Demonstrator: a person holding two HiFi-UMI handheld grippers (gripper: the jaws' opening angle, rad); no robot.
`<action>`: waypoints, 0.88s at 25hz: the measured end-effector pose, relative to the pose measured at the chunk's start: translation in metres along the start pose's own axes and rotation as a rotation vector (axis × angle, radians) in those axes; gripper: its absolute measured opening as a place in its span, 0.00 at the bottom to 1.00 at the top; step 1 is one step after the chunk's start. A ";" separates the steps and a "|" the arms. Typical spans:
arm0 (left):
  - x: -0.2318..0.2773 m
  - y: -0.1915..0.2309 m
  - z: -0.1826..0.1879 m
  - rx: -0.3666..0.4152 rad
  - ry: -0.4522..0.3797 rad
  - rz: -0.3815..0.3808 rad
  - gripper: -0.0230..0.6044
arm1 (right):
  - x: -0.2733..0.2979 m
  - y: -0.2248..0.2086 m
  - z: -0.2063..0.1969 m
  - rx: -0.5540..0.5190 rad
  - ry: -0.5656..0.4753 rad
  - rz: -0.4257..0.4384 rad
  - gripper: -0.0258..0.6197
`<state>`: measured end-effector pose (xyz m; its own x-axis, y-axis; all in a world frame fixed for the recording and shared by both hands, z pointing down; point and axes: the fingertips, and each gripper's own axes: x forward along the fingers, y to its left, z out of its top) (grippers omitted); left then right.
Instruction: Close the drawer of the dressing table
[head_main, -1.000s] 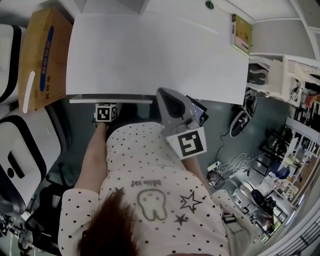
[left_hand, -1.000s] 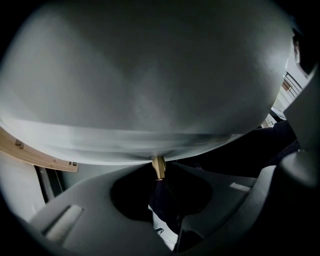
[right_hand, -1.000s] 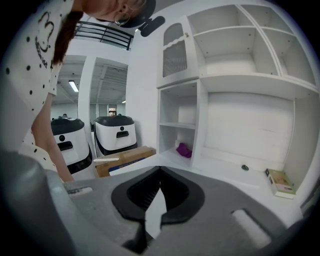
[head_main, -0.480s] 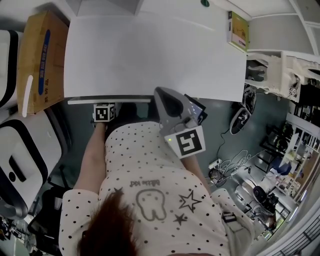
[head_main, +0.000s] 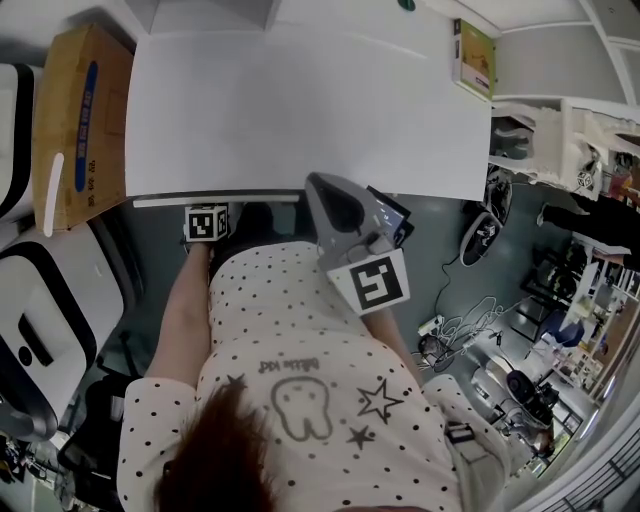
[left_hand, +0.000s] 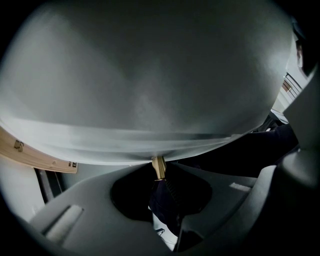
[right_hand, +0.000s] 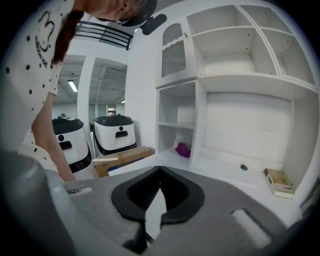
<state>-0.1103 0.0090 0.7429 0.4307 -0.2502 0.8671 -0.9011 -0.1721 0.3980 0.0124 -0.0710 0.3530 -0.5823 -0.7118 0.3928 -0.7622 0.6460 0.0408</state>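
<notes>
The white dressing table top (head_main: 300, 110) fills the upper head view. Its drawer front (head_main: 220, 201) shows as a narrow white strip just out from the front edge. My left gripper's marker cube (head_main: 208, 222) sits right below that strip, with the jaws hidden under it. In the left gripper view the drawer front (left_hand: 150, 90) looms close, and my left gripper (left_hand: 159, 174) is shut on the small brass drawer knob (left_hand: 158, 166). My right gripper (head_main: 315, 186) hangs at the table's front edge to the right of the drawer. Seen in its own view, the right gripper (right_hand: 160, 170) is shut on nothing.
A cardboard box (head_main: 75, 110) and white-and-black machines (head_main: 40, 320) stand at the left. A small box (head_main: 472, 55) lies at the table's back right. White shelves (right_hand: 240, 60) rise behind, one holding a purple thing (right_hand: 182, 149). Cables (head_main: 470, 330) and clutter cover the floor at right.
Both grippers keep their places. The head view has drifted slightly, and a person in dark clothes has come into view at the far right.
</notes>
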 end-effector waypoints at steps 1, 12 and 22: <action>0.000 0.000 0.001 0.000 -0.001 0.000 0.15 | 0.000 0.000 0.000 0.000 -0.002 0.000 0.04; 0.000 0.000 0.004 -0.006 0.003 0.001 0.15 | 0.002 -0.001 -0.001 0.007 0.008 0.004 0.04; 0.002 0.003 0.011 -0.008 0.002 0.003 0.15 | 0.004 -0.002 -0.001 0.015 0.014 -0.003 0.04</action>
<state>-0.1112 -0.0024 0.7425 0.4275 -0.2485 0.8692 -0.9030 -0.1633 0.3975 0.0124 -0.0747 0.3552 -0.5761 -0.7099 0.4051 -0.7681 0.6396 0.0284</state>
